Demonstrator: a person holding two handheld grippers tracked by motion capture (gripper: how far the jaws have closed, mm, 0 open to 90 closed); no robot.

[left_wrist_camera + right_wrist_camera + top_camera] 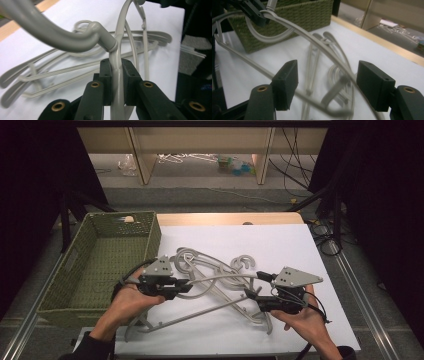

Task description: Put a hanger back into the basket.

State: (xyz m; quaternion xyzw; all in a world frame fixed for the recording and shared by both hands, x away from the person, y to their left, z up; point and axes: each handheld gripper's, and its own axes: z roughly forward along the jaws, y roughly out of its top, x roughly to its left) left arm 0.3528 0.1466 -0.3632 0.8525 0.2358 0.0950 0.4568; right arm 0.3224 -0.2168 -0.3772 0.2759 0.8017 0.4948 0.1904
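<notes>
White sheet [300, 250] covers the table top, w/ a wooden edge showing at the far side and dark curtains either side of the room. Grey plastic hanger [220, 279] is lifted off the sheet near the middle front, its arm running between the two grippers in the high view. Left gripper [186, 287] has its jaws clamped tight on the hanger near the neck; in the left gripper view the black pads [106, 75] press both sides of the grey strip [117, 82], w/ the hook curving up and away above them. Right gripper [256, 296] sits at the other end of that arm w/ jaws wide apart; in the right gripper view the hanger's arm [317, 41] passes between the pads [287, 82] but they don't press on it, so no grip there. Under the lifted one, a tangled pile of more grey hangers [240, 265] lies flat on the sheet, hooks pointing toward the far side, one long bar [200, 314] slanting toward the front left. Green woven basket [100, 265] stands just beside the sheet's left edge, close to the left hand [131, 301]. Right hand [305, 320] is near the sheet's front right. Beyond the table: wooden shelf legs [142, 160], cables and bits of clutter on the floor [230, 165], too small to tell apart.
</notes>
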